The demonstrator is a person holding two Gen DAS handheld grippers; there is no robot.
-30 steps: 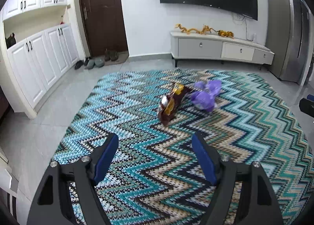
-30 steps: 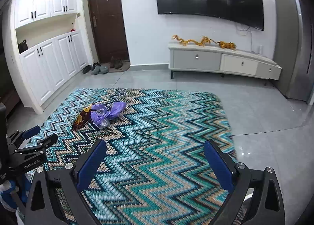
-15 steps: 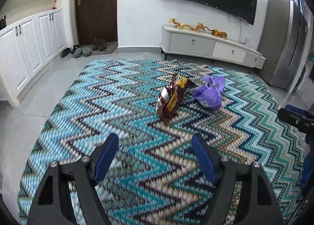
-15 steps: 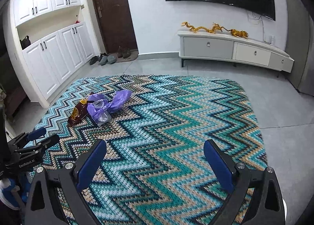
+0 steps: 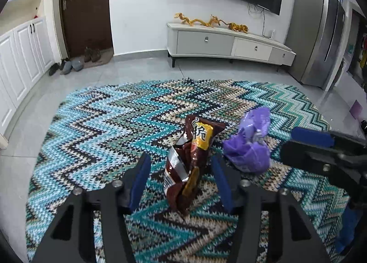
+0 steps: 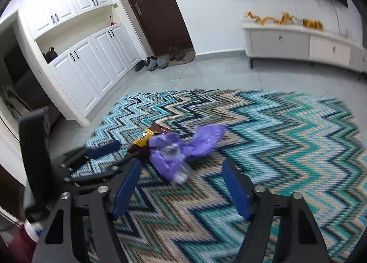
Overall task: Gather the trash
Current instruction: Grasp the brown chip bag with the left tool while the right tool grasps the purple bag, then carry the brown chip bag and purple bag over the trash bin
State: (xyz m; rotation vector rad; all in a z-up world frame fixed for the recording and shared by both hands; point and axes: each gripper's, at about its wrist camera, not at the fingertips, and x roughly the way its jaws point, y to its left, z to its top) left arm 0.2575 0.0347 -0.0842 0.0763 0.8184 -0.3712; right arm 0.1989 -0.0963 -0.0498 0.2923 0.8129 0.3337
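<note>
Brown snack bag (image 5: pixel 189 162): crumpled on the zigzag rug (image 5: pixel 103 130), lying between the left gripper (image 5: pixel 181 179) tips, not touching either pad.
Purple plastic bag (image 6: pixel 181 148): on the rug just ahead of the right gripper (image 6: pixel 181 187), beside the snack bag.
Left tongs: spread wide.
Right tongs: spread wide, holding nothing.

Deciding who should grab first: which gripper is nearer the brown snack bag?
Left. The left gripper is open with the brown snack bag between its fingers. The right gripper is open in front of the purple bag, beside the snack bag.
</note>
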